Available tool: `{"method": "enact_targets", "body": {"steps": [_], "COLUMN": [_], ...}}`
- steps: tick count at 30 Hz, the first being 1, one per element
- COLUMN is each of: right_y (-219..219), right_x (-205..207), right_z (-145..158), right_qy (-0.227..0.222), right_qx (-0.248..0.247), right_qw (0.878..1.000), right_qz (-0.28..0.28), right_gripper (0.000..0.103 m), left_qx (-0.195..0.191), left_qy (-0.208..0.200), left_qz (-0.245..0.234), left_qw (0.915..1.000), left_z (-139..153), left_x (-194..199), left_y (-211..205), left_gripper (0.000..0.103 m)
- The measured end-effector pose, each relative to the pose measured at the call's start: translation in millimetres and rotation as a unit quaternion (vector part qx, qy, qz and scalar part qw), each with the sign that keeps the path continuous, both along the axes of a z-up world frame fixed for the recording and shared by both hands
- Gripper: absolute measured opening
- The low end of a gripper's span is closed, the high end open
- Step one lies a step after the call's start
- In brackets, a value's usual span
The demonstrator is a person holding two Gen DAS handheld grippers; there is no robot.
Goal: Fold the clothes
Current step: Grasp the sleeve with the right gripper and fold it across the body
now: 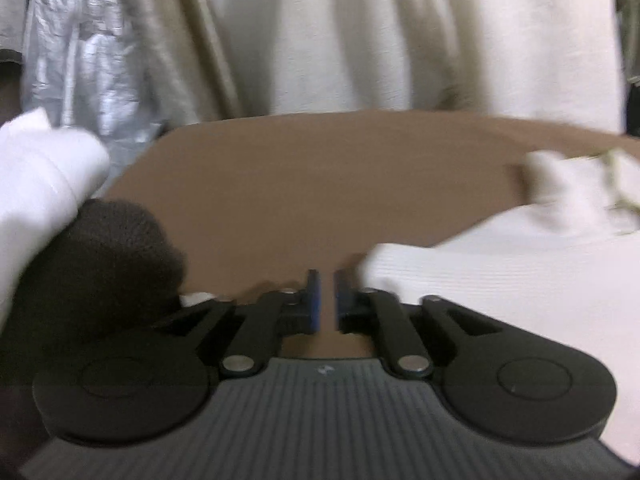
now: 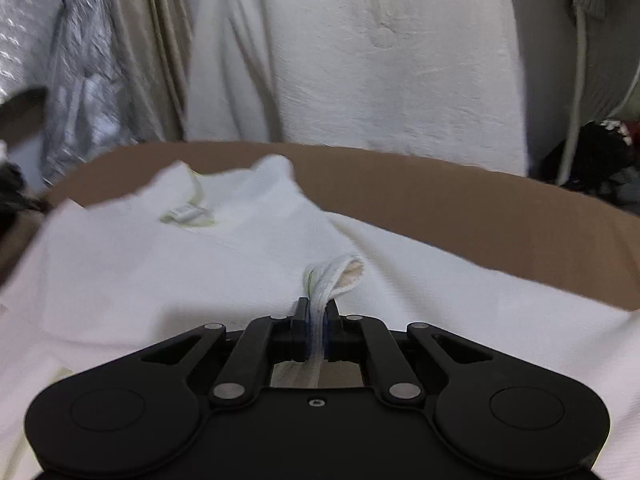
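Garment: white ribbed garment point(image 2: 168, 280) lies spread over the brown desk point(image 2: 480, 204), its neck opening and sewn-in label point(image 2: 186, 213) toward the far edge in the right wrist view; in the left wrist view it shows as the white cloth point(image 1: 500, 280) to the right of the tool.
Right tool: right tool point(image 2: 316, 320) has its jaws pressed nearly together on a bunched fold of white hem point(image 2: 340, 276); the fabric runs between the pads and loops out past the tips.
Left tool: left tool point(image 1: 327, 300) has a narrow gap between its blue pads point(image 1: 314, 300), with only brown desk showing through the gap; it has hold of nothing, and the garment's edge lies just beside its right finger.
Other items: dark knitted item point(image 1: 108, 264) sits beside the left tool, with more white cloth point(image 1: 44, 176) above it; cream drapes point(image 2: 380, 60) and a silvery quilted sheet point(image 1: 88, 60) hang behind the desk.
Step in hand: by my judgement, one corner is pinched and the other side has yet to be taken, so a fold can be carried over.
How to do it well: widen the left tool before reaching for the near edge, take a single layer close to the corner, and match the height of both tools so the cloth lifts evenly.
Risk: pulling with the right tool alone would likely drag the garment askew and wrinkle the neck end.
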State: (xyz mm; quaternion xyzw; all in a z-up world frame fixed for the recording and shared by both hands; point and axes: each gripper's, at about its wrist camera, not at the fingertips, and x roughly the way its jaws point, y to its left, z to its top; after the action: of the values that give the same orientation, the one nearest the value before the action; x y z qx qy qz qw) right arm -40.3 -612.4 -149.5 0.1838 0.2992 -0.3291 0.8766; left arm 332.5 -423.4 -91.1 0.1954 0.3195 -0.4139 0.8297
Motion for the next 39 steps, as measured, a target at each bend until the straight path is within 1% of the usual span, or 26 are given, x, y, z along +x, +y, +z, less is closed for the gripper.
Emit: {"method": "enact_targets", "body": {"steps": [1,2,3,4,5,6,7,9,10,11,12,13,15,16,18,21,23,24,26,28,31,34,36,37,38,39], "right_y": [-5,-5,-5,-4,-1,3,7,10,11,11,12,15,24,29,32,24,14,9,2,-5,-20,-50,-71,-81,-85,-88], "right_x": [-1,-2,-4,-5,-10,-15,-21,-42,-60,-76,-94,-115,-157,-177,-224,-292,-329,-343,-357,-358,-360,-360,-360,-360,-352,-344], "right_z": [-2,-4,-5,-6,-4,-2,0,5,6,8,9,10,12,13,11,-2,-15,-21,-29,-35,-43,-43,-43,-43,-35,-25], "right_qy": [0.000,-0.005,-0.010,-0.007,-0.001,0.005,0.012,0.015,0.013,0.018,0.033,0.046,0.058,0.054,0.024,-0.079,-0.155,-0.190,-0.214,-0.207,-0.232,-0.208,-0.190,-0.182,-0.170,-0.157], "right_qx": [0.011,0.021,0.029,0.038,0.034,0.029,0.023,0.025,0.037,0.050,0.065,0.067,0.063,0.058,0.068,0.126,0.158,0.165,0.144,0.114,0.102,0.100,0.099,0.099,0.088,0.075], "right_qw": [1.000,1.000,0.999,0.999,0.999,1.000,1.000,1.000,0.999,0.997,0.994,0.991,0.984,0.982,0.973,0.943,0.913,0.898,0.884,0.877,0.861,0.858,0.856,0.855,0.864,0.874], "right_qz": [-0.016,-0.019,-0.021,-0.009,-0.002,0.004,0.010,-0.006,-0.024,-0.047,-0.080,-0.108,-0.153,-0.169,-0.220,-0.298,-0.341,-0.360,-0.391,-0.418,-0.441,-0.459,-0.471,-0.476,-0.466,-0.454], "right_gripper": [0.016,0.028,0.033,0.043,0.046,0.047,0.051,0.053,0.053,0.053,0.053,0.053,0.053,0.053,0.054,0.055,0.055,0.055,0.054,0.054,0.054,0.054,0.050,0.024,0.006,0.006], "left_qx": [-0.018,-0.032,-0.046,-0.033,-0.006,0.040,0.087,0.180,0.191,0.195,0.198,0.198,0.180,0.170,0.130,0.071,0.044,0.031,0.019,0.016,0.022,0.036,0.035,0.030,0.025,0.019], "left_qy": [0.014,0.022,0.029,0.023,0.007,-0.019,-0.041,-0.081,-0.099,-0.117,-0.135,-0.144,-0.114,-0.097,-0.082,-0.075,-0.057,-0.047,0.000,0.055,0.116,0.159,0.155,0.146,0.137,0.133], "left_qz": [-0.006,-0.017,-0.029,-0.042,-0.045,-0.027,-0.013,0.013,0.018,0.021,0.024,0.035,0.065,0.080,0.068,0.024,-0.025,-0.051,-0.093,-0.121,-0.127,-0.101,-0.089,-0.085,-0.080,-0.074], "left_qw": [0.9997,0.9991,0.9981,0.9983,0.9990,0.9987,0.9953,0.9804,0.9764,0.9736,0.9705,0.9689,0.9748,0.9774,0.9857,0.9944,0.9971,0.9971,0.9955,0.9910,0.9849,0.9814,0.9832,0.9852,0.9870,0.9881], "left_z": [4,6,7,5,0,-10,-22,-48,-50,-49,-49,-46,-37,-33,-16,8,18,22,23,12,-8,-26,-28,-26,-25,-22], "left_x": [-6,-14,-23,-34,-44,-51,-56,-64,-68,-72,-76,-75,-73,-73,-87,-118,-149,-165,-192,-203,-216,-220,-219,-215,-210,-205], "left_y": [4,4,3,1,-3,-8,-11,-16,-14,-11,-8,-5,5,11,19,20,6,-1,-21,-45,-74,-87,-85,-79,-74,-71], "left_gripper": [0.048,0.052,0.054,0.060,0.066,0.066,0.066,0.068,0.071,0.082,0.087,0.092,0.092,0.089,0.088,0.088,0.088,0.088,0.089,0.089,0.089,0.088,0.088,0.088,0.088,0.088]}}
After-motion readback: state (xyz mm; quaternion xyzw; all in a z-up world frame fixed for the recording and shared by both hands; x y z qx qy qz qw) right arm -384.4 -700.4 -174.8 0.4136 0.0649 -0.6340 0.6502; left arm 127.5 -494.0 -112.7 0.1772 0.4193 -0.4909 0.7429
